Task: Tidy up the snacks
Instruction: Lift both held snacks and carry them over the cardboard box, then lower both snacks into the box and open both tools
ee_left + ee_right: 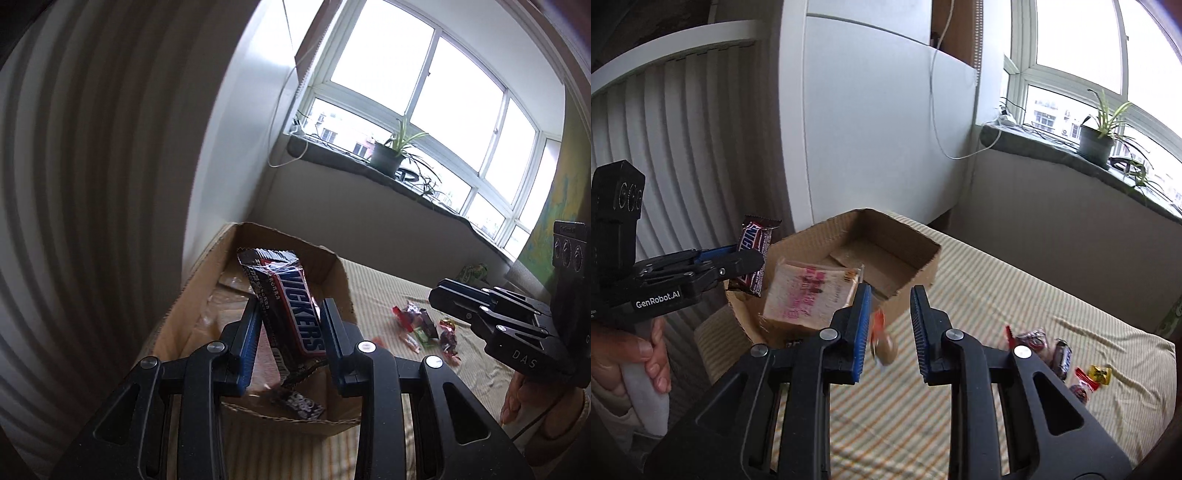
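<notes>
Two tongs: left gripper (290, 306) holds a bar; right gripper (891, 290) is drawn in as narrow as it goes.
Bar: a chocolate bar (284, 280) is clamped across its lower half between the left pads. It stands tilted, top end up, above the near part of the box (918, 273).
Sweet: a small blurred sweet (884, 343) sits low between the right fingers, by the left-hand pad. Whether it is pinched or only hanging there I cannot tell.
Box: open cardboard on the striped bed (997, 295), by the wall. It already holds a clear packet (809, 295) with pink print leaning at the near end, and a dark wrapper (295, 402) on its floor.
Loose sweets: several small wrapped ones (1060, 354) lie together on the bed, well apart from the box.
Bar handling: likely light and fairly stiff, with a glossy wrapper that could slide. A hold across the middle of its width, as now, looks safest. Hard squeezing would dent it.
Sweets handling: probably very light and small, with crinkly slick wrappers. Taking one by the body should be surer than by a twisted end, which may pull free.
Packet handling: looks soft and crushable, so things are better laid beside it than on it.
Surface: soft bedding gives under a press, so low picks may snag cloth.
</notes>
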Available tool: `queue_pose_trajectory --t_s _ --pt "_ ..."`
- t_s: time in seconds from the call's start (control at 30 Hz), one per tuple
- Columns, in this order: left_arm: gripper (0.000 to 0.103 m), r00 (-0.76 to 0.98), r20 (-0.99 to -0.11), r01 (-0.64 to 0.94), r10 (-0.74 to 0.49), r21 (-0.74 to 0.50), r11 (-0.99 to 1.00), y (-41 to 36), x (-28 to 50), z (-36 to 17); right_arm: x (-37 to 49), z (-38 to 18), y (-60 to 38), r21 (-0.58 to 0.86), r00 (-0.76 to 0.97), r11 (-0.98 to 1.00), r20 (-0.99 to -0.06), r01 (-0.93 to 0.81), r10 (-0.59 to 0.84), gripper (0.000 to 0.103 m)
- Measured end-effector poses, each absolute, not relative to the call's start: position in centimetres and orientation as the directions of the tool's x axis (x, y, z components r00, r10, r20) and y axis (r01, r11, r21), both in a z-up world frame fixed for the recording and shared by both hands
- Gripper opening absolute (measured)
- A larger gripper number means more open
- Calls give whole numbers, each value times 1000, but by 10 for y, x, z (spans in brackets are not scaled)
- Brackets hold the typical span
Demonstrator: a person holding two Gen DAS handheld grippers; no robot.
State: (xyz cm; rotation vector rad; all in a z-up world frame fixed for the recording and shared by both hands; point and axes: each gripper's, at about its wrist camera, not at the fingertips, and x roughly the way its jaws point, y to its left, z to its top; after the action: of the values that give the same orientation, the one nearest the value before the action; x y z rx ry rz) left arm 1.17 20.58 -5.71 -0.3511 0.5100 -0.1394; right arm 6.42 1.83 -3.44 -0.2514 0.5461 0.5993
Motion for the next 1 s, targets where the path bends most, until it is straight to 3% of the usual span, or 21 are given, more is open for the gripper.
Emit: queue_pose_trajectory --t_s 0.2,0.4,0.43,0.5,0.67,0.73,0.77,0.8,1.0 --pt "31 866 -462 13 -192 -363 932 216 19 -60 68 -41 57 -77 659 757 -554 -649 509 22" --pt "31 851 -475 35 -225 -377 926 209 32 -69 82 -56 35 -130 684 791 -597 -598 420 23" --pt "31 849 -475 38 -230 -380 924 207 34 -70 84 -63 26 -122 675 795 -614 -594 410 26" --pt "31 846 -477 43 -240 -386 922 209 37 -71 85 -85 16 -68 615 792 -671 -607 414 56" --pt "31 835 -492 46 -245 -382 923 208 39 -75 77 -129 22 -15 529 766 -732 -642 429 61" --pt "31 832 -497 44 -246 -382 923 208 41 -75 79 -142 33 -42 511 749 -756 -662 409 61" --pt "31 832 -499 42 -243 -380 924 208 40 -75 81 -148 38 -42 500 746 -767 -665 402 56" --pt "31 831 -501 38 -239 -379 925 209 39 -75 83 -152 42 -30 487 741 -772 -670 409 39" --pt "31 834 -503 25 -226 -374 927 211 38 -73 75 -148 41 -53 505 748 -768 -662 393 23"
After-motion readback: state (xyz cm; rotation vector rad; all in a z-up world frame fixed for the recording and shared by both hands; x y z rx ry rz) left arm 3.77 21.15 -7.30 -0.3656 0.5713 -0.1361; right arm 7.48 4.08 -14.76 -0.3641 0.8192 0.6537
